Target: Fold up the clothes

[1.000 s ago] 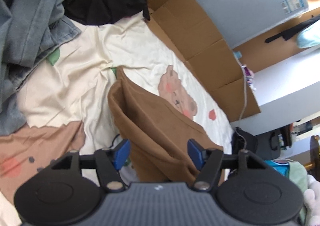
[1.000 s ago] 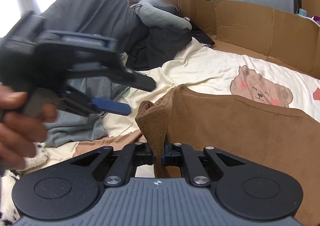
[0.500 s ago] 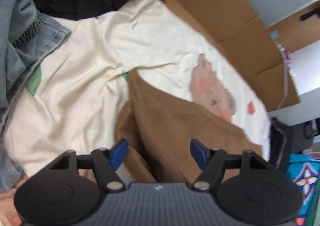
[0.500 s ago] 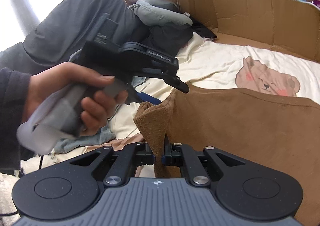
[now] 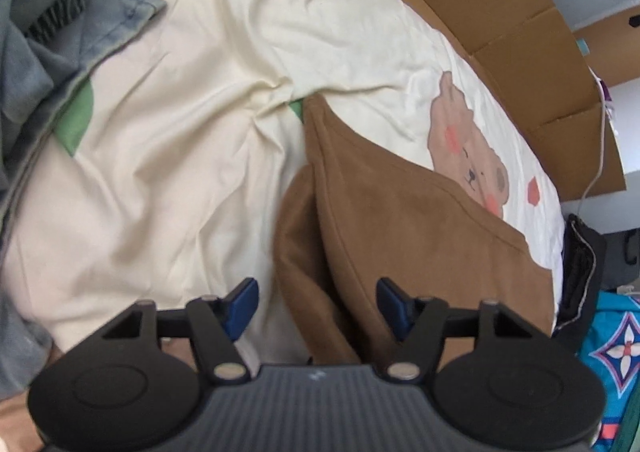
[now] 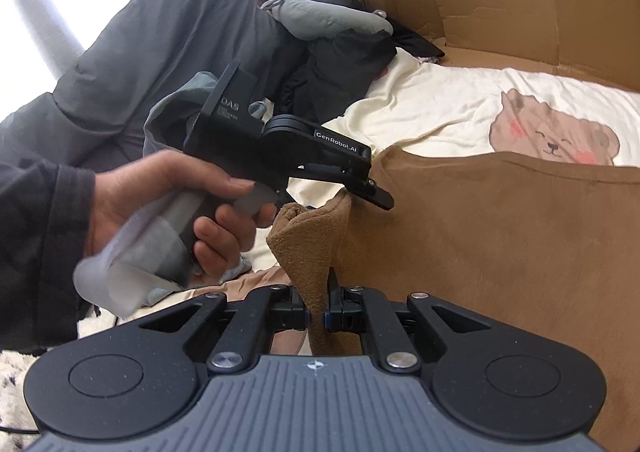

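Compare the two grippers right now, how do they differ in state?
The right gripper is shut, pinching a corner of the brown garment; the left gripper is open with nothing between its blue pads. The right lifts the corner into a peak; the left hovers over the garment's folded edge. Both point at the same garment.

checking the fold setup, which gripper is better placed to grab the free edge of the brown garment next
Left. The left gripper is open, its fingers straddling the brown garment edge. The right gripper is already shut on a corner.
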